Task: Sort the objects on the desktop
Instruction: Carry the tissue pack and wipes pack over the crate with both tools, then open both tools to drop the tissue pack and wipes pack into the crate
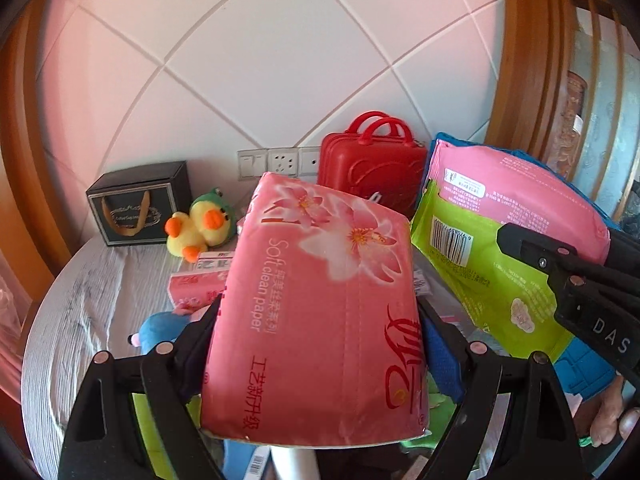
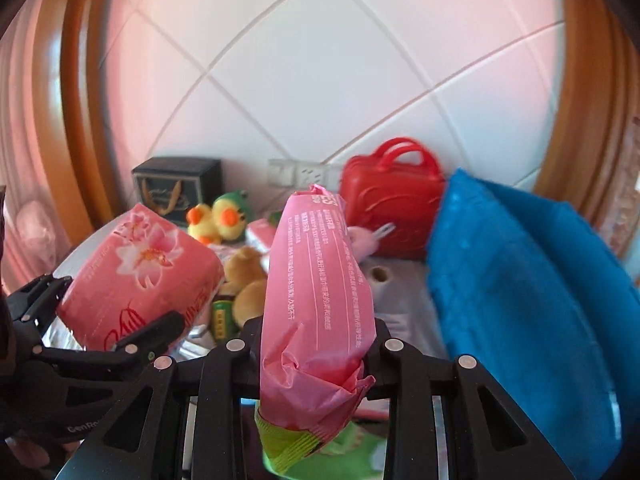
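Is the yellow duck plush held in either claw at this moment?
No. The yellow duck plush sits on the table by the black gift box, while the left claw grips a pink tissue pack.

We see the left gripper (image 1: 320, 320) and right gripper (image 2: 316, 336): matte black plastic linkage arms, round silver pivot pins, triangular cut-outs, white lettering "DAS" on one body.

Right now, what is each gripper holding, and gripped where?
Left gripper: pink tissue pack, clamped across its two long sides. Right gripper: pink-and-green pouch, pinched flat across its faces near the crumpled lower end.
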Available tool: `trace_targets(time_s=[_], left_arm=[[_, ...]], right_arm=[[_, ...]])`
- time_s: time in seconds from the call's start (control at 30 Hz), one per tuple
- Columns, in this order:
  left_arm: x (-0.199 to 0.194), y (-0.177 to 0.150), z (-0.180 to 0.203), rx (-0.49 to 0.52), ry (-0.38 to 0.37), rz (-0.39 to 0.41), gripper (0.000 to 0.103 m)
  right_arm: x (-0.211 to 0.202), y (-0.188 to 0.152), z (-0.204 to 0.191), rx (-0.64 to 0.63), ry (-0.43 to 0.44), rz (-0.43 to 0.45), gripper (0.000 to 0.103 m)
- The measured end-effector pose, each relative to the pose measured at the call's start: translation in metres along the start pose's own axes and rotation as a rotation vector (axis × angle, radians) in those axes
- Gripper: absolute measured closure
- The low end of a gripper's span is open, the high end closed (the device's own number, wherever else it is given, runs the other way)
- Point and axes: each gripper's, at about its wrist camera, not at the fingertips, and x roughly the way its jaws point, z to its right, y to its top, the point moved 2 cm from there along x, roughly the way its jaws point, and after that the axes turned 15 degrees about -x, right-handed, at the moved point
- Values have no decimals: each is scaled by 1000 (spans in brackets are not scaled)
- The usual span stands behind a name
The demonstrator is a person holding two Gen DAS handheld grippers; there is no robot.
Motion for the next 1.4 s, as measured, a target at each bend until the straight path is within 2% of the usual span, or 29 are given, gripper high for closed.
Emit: trace_targets(time_s=[0.17,0.3,0.4,0.5,0.67,0.8,1.0,1.17,1.33,1.4], left_arm=[[-9,2,94,84,-77,47,15],[-11,3,186,128,-140,77,15],[-7,3,258,158,-176,66,15],[3,-6,326,189,-206,6,15],[27,-40,405,239,-246,-178,15],[42,-73,437,302,-270,-331,15],[43,-97,459,361,-217,-407,15],[42,-101,462,395,-148,-395,13],[42,-104,460,404,-132,-389,11],[47,-103,459,396,-129,-394,11]], right_arm=[[-59,-17,77,50,-122,61,73],[-101,-36,150,57,-218,104,73],[-123,-54,207,40,-271,100,73],[-132,-81,264,14,-333,52,73],[-120,-132,338,8,-378,-49,73],[-95,-174,375,15,-381,-125,74],[-84,-216,392,26,-359,-176,74],[-72,-233,402,35,-340,-206,74],[-69,-239,409,36,-335,-206,72],[-70,-239,413,42,-341,-204,67]])
